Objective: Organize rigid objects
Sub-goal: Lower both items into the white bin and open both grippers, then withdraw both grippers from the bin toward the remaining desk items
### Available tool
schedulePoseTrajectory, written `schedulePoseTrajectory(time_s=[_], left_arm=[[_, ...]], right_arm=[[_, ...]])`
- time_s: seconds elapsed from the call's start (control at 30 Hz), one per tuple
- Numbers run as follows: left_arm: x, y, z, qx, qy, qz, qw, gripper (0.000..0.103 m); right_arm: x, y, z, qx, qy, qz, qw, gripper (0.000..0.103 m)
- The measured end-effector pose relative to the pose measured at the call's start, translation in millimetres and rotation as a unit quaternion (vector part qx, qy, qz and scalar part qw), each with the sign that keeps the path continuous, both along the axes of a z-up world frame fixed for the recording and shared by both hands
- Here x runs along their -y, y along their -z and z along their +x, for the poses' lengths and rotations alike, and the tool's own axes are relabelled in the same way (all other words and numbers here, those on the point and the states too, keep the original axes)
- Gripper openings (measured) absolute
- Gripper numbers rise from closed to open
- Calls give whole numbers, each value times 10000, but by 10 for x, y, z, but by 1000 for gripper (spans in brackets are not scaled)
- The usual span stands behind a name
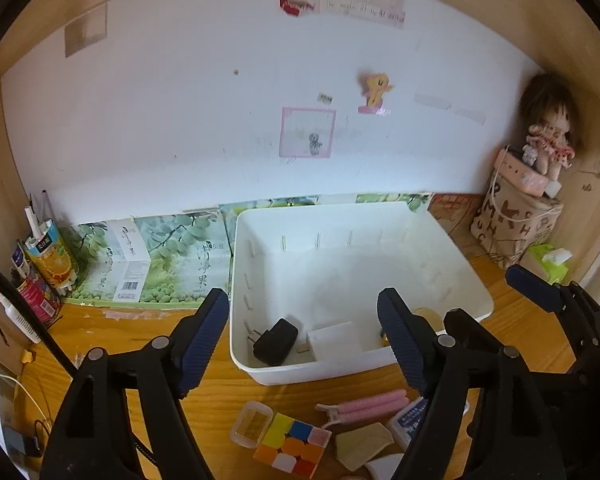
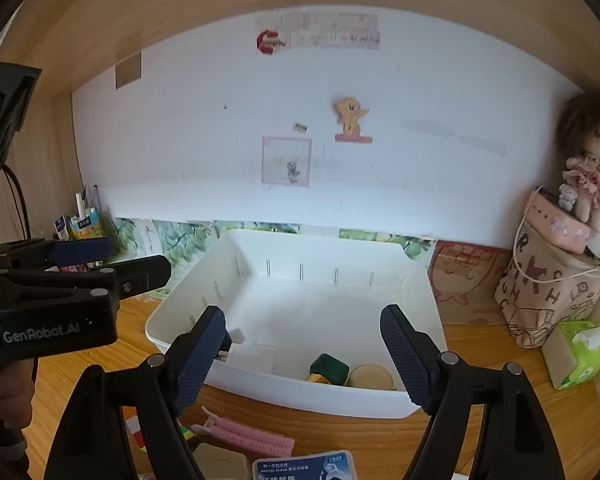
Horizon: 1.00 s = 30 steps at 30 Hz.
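Both your grippers hang over the wooden desk [image 1: 112, 332], each with jaws spread and nothing between them: the left gripper [image 1: 302, 344] and the right gripper [image 2: 304, 356]. Just beyond them sits a white bin [image 1: 464, 280]. Inside, at its near left, lies a black charger [image 1: 276, 342]; at its near right, a dark green box [image 2: 330, 367] beside a round tan disc [image 2: 370, 377]. On the desk nearer you lie a colourful puzzle cube [image 1: 294, 446], a pink hair clip [image 1: 364, 406] and a dental floss case [image 2: 304, 466].
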<state>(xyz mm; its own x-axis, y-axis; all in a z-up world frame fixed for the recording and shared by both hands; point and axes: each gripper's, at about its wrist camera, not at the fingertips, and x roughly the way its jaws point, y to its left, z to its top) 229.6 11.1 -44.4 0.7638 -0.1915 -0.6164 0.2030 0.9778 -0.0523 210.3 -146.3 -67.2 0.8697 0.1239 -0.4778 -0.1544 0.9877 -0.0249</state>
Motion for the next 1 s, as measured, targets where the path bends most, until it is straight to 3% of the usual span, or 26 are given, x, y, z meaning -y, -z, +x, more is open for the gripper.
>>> schedulePoseTrajectory(time_s=[0.43, 0.73, 1.0], left_arm=[[-20, -183, -512, 32, 111, -187, 9998, 83], [-17, -102, -781, -406, 56, -310, 9987, 83], [-12, -17, -882, -786, -320, -551, 9949, 83]], right_arm=[[155, -216, -434, 147, 133, -94, 9998, 81], [385, -219, -664, -98, 287, -204, 9993, 81], [506, -98, -861, -428, 253, -253, 9984, 81]])
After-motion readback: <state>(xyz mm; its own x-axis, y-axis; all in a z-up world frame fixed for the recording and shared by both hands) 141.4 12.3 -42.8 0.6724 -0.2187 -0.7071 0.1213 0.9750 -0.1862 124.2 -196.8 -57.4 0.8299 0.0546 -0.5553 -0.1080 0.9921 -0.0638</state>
